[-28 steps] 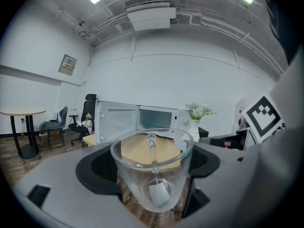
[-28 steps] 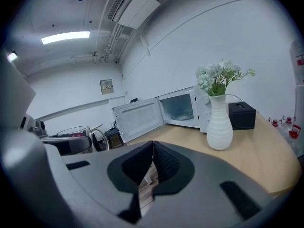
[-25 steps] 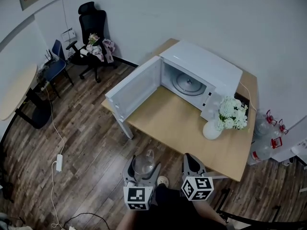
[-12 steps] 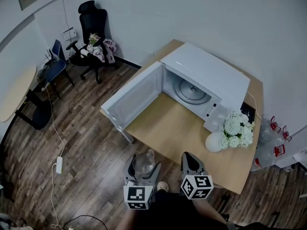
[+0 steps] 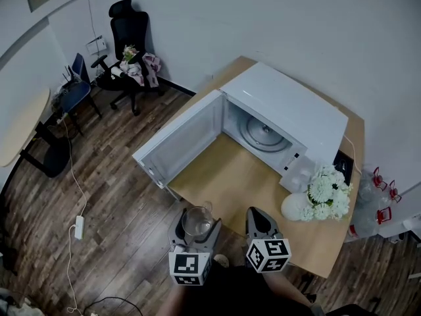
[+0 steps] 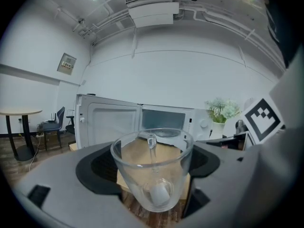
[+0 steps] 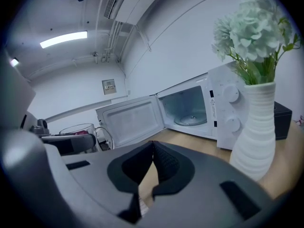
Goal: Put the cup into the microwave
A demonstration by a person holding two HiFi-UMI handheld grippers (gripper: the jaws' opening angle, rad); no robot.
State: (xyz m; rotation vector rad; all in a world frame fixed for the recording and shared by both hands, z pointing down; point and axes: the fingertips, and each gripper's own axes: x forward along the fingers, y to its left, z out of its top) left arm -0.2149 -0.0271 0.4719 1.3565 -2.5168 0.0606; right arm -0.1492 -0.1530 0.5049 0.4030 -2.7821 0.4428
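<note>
A clear glass cup (image 5: 197, 222) (image 6: 153, 175) with a handle sits upright between the jaws of my left gripper (image 5: 195, 228) (image 6: 153, 184), which is shut on it, at the near edge of the wooden table (image 5: 223, 176). The cup (image 7: 78, 130) also shows at the left of the right gripper view. The white microwave (image 5: 283, 120) (image 6: 166, 122) (image 7: 190, 109) stands at the table's far side, its door (image 5: 176, 139) swung wide open to the left and its glass turntable (image 5: 263, 134) bare. My right gripper (image 5: 258, 224) (image 7: 152, 167) is shut on nothing, beside the left one.
A white vase of white flowers (image 5: 316, 196) (image 7: 259, 113) stands on the table right of the microwave. A black office chair (image 5: 125, 48) with things on it, a blue chair (image 5: 75, 87) and a round table (image 5: 23, 124) stand at the left. Water bottles (image 5: 375, 196) stand at the right.
Both grippers and the cup have come closer to the table. The microwave and its open door now sit larger and nearer in the head view. Neither grip has changed.
</note>
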